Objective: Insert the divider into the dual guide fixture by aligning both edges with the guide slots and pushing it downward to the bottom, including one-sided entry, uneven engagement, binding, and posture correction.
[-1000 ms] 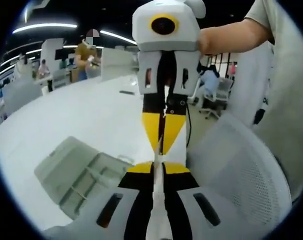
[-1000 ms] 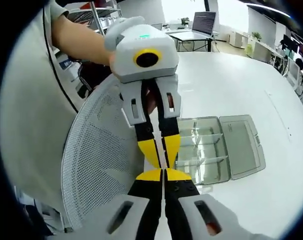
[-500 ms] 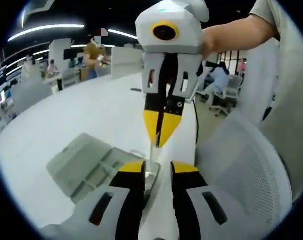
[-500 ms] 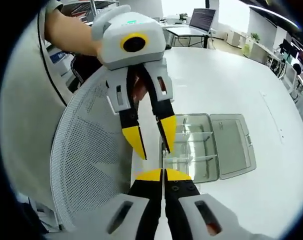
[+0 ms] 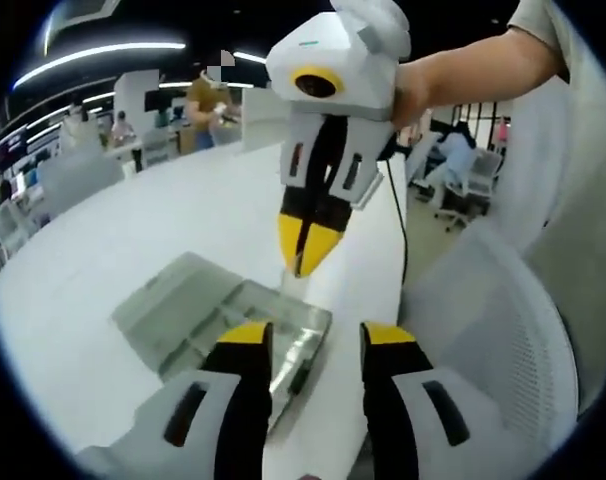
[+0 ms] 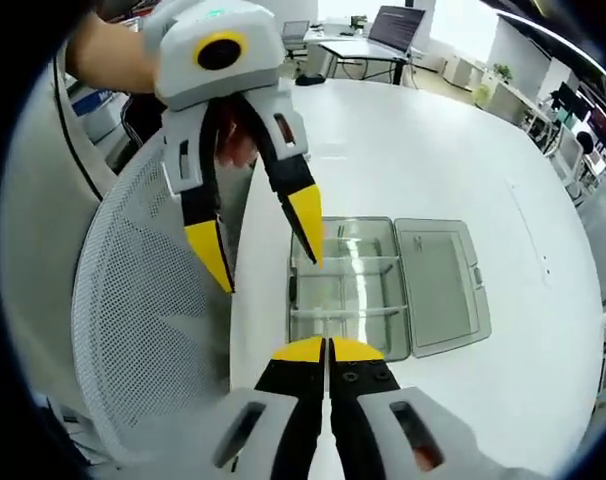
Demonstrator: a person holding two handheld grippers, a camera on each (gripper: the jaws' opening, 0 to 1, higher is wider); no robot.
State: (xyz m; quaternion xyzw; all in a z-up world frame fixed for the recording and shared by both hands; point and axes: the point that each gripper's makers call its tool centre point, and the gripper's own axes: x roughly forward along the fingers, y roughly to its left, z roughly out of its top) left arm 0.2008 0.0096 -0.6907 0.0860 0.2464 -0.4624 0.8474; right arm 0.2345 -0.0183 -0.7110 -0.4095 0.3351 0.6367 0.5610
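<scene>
The open box [image 6: 383,290] lies on the table [image 6: 453,150], beside a chair [image 6: 143,330].

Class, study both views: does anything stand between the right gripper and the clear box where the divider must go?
Partly. The right gripper is shut on what looks like the thin divider. The open left gripper hangs ahead, one fingertip over the clear box's near corner. Nothing else intervenes.
</scene>
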